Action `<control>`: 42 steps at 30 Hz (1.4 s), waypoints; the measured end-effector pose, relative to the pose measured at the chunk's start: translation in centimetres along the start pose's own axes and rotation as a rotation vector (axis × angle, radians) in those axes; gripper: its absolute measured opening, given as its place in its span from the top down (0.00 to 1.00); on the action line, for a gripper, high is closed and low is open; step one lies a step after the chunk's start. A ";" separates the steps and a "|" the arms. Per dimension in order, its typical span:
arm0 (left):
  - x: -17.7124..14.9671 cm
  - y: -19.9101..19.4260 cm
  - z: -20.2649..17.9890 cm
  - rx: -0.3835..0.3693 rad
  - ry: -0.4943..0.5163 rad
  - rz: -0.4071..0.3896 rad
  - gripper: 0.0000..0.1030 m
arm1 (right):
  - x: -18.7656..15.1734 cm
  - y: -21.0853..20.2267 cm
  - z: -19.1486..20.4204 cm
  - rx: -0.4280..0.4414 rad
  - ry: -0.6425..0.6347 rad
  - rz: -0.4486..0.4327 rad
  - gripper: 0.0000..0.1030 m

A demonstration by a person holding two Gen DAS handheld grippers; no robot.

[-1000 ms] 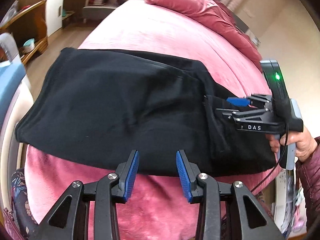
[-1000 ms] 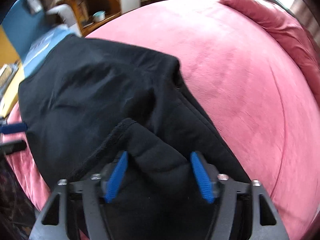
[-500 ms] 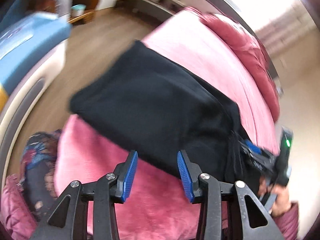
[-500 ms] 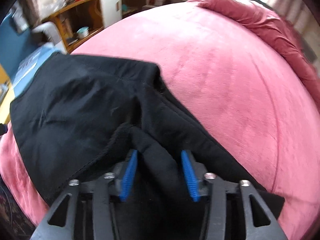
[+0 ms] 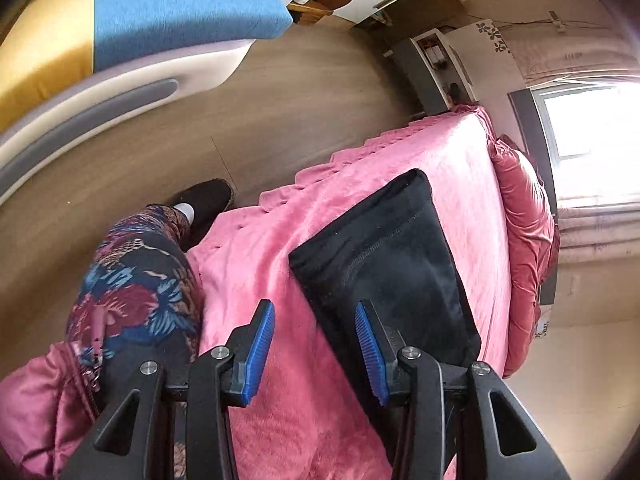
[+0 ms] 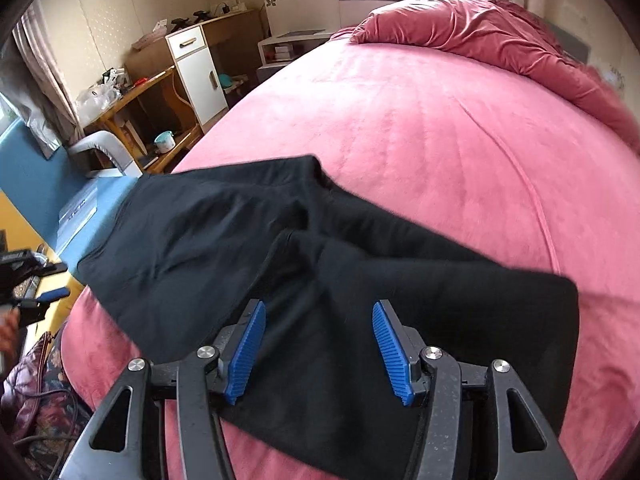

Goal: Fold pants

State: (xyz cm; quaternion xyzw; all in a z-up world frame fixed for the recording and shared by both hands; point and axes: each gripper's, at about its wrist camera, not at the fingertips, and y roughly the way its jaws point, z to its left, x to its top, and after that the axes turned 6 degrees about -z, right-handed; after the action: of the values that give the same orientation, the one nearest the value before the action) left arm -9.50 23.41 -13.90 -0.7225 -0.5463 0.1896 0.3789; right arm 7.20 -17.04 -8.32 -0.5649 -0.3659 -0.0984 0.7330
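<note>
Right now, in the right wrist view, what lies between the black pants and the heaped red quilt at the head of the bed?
Only bare pink bedspread separates the black pants from the red quilt; nothing rests on that stretch in the right wrist view.

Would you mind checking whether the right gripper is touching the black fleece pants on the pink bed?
Cannot tell. In the right wrist view, the right gripper is open over the black fleece pants; no fabric is pinched, but whether its fingers rest on them is unclear.
</note>
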 end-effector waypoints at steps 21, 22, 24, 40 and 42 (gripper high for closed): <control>1.5 5.6 0.0 -0.029 -0.050 0.055 0.70 | -4.0 2.1 -2.0 -0.044 0.185 0.060 0.32; 1.4 5.5 0.0 -0.036 -0.045 0.050 0.70 | -4.2 2.1 -2.2 -0.037 0.206 0.054 0.31; 1.2 5.1 -0.2 -0.032 -0.028 0.030 0.70 | -4.3 2.1 -2.2 -0.035 0.200 0.049 0.31; -1.6 1.5 -9.2 -0.202 0.370 -0.063 0.84 | -4.5 1.6 -1.9 -0.042 0.192 0.038 0.29; -3.6 0.9 -12.1 -0.262 0.520 -0.057 0.84 | -4.0 0.9 -2.3 -0.021 0.220 0.030 0.30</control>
State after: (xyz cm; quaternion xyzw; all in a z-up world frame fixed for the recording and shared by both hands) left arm -1.73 15.85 -7.32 -0.7740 -0.4709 -0.0847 0.4149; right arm 5.83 -19.84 -11.81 -0.5640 -0.2736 -0.1528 0.7640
